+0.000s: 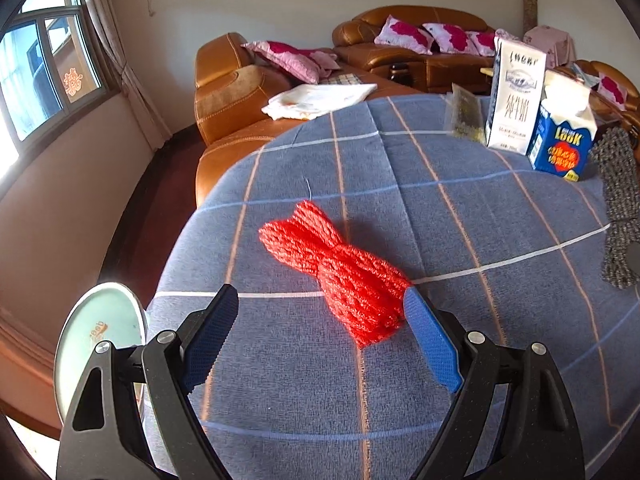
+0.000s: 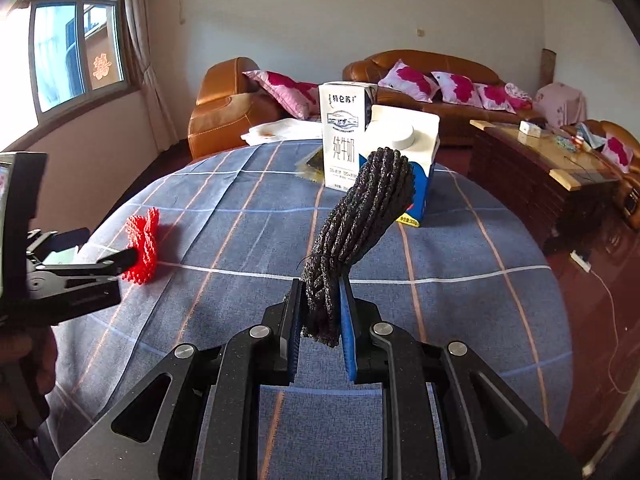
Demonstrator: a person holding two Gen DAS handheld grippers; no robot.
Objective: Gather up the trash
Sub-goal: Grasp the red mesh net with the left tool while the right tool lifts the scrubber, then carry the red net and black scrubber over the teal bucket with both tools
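Observation:
A red yarn bundle (image 1: 340,272) lies on the blue plaid tablecloth (image 1: 460,208). My left gripper (image 1: 320,300) is open, its fingers on either side of the bundle's near end, above the cloth. In the right wrist view the red bundle (image 2: 142,250) and the left gripper (image 2: 108,256) show at the far left. My right gripper (image 2: 319,292) is shut on a dark grey yarn bundle (image 2: 360,220) and holds it up above the table. That bundle also shows at the right edge of the left wrist view (image 1: 620,208).
A white milk carton (image 1: 516,96), a blue and white carton (image 1: 564,136) and a clear packet (image 1: 464,114) stand at the table's far side. A round bin lid (image 1: 100,344) sits below the table's left edge. Brown sofas (image 2: 420,80) and a wooden coffee table (image 2: 540,160) stand behind.

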